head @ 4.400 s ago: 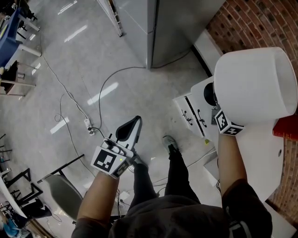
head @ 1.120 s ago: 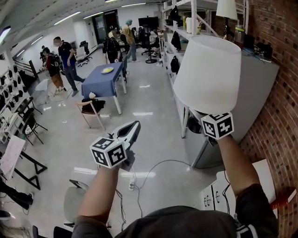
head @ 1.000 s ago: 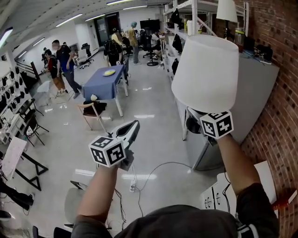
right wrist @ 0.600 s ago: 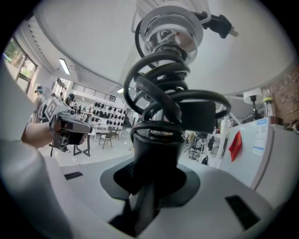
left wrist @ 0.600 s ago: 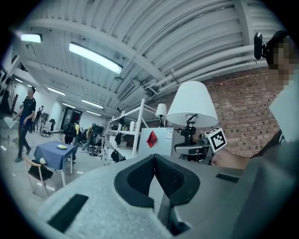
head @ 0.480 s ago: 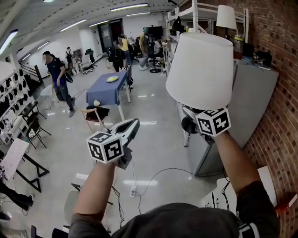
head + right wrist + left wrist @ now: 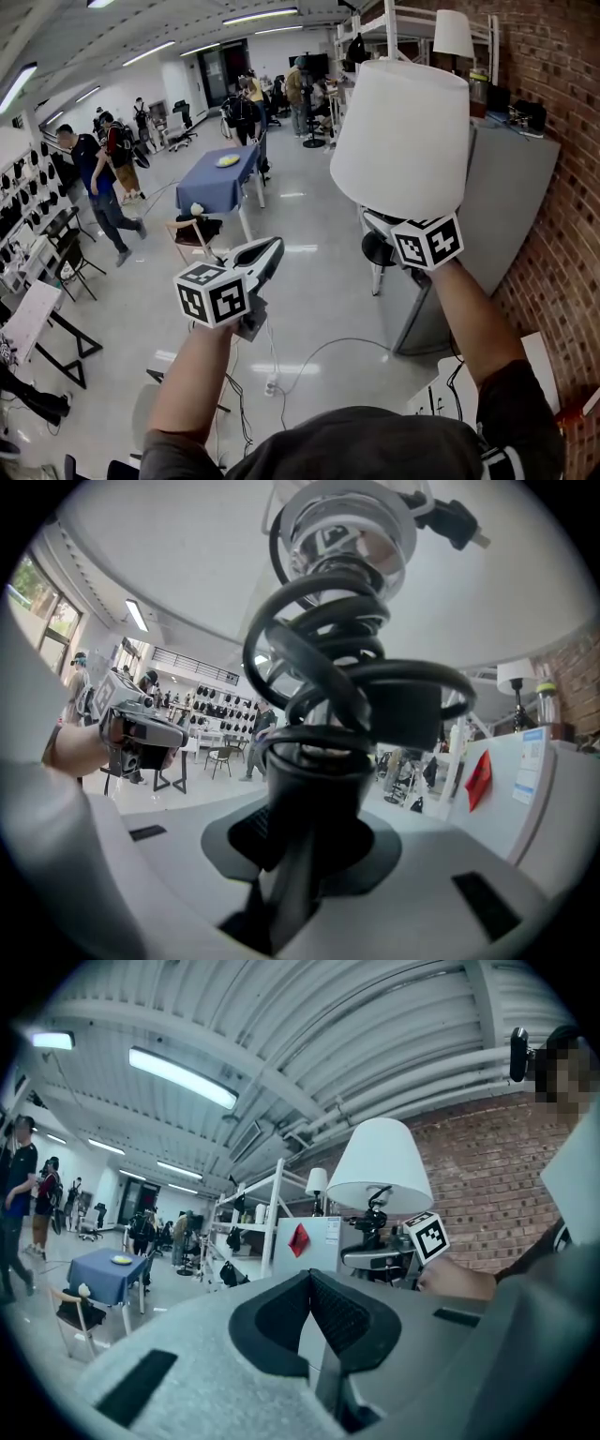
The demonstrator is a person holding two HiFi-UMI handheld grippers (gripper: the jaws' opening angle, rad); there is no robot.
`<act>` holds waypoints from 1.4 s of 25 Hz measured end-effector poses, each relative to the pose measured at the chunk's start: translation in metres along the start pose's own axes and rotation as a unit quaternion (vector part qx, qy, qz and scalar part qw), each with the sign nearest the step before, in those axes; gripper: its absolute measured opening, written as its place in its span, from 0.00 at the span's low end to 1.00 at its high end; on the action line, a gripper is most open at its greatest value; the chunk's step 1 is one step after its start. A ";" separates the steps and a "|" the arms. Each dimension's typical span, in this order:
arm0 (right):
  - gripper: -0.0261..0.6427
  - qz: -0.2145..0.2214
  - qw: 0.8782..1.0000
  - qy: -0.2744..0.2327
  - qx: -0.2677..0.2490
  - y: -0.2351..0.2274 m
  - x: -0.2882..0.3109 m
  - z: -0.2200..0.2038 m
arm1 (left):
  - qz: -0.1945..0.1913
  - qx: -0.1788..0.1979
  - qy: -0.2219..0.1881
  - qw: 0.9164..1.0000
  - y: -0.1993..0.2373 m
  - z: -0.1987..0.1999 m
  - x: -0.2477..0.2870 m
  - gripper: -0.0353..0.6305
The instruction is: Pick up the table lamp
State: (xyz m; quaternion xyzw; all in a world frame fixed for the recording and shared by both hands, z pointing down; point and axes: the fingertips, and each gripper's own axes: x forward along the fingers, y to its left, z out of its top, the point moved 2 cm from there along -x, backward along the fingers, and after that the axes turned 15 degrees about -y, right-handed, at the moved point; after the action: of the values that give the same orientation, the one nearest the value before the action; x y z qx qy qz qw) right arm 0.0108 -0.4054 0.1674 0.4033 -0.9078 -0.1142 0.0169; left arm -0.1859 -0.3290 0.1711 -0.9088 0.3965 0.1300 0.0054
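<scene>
The table lamp has a wide white shade (image 7: 401, 141) and a black stem wrapped in its coiled black cord (image 7: 323, 714). It hangs upright in the air at the right of the head view. My right gripper (image 7: 380, 242) is shut on the stem just under the shade, and the right gripper view shows its jaws (image 7: 305, 841) clamped round the black post. My left gripper (image 7: 267, 253) floats to the lamp's left, pads (image 7: 328, 1312) pressed together with nothing between them. From the left gripper view, the lamp (image 7: 380, 1166) stands off to the right.
A grey cabinet (image 7: 502, 216) and a brick wall (image 7: 562, 141) close off the right. Shelving behind holds another lamp (image 7: 454, 33). A blue table (image 7: 220, 178), a chair (image 7: 187, 230) and several people stand across the room. A cable (image 7: 309, 361) lies on the floor.
Both grippers and the lamp have risen a little. The head view swung earlier from the floor up to the room. A person at the left has walked nearer.
</scene>
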 end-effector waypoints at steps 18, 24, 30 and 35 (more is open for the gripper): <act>0.20 0.004 1.000 0.009 0.013 0.000 -0.007 -0.005 | -0.002 0.002 0.004 1.000 -0.005 -0.001 0.002 0.06; 0.20 0.006 1.000 0.013 0.007 0.004 -0.008 -0.005 | -0.005 0.003 0.004 1.000 -0.006 0.000 0.001 0.06; 0.20 0.006 1.000 0.013 0.007 0.004 -0.009 -0.004 | -0.009 0.003 0.006 1.000 -0.009 0.000 0.003 0.06; 0.20 0.005 1.000 0.014 0.009 0.004 -0.012 -0.005 | -0.012 0.003 0.007 1.000 -0.012 0.000 0.005 0.06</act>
State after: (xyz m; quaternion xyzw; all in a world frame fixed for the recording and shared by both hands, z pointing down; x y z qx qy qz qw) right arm 0.0166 -0.3950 0.1739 0.4002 -0.9105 -0.1007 0.0267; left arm -0.1736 -0.3240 0.1685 -0.9145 0.3858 0.1220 0.0068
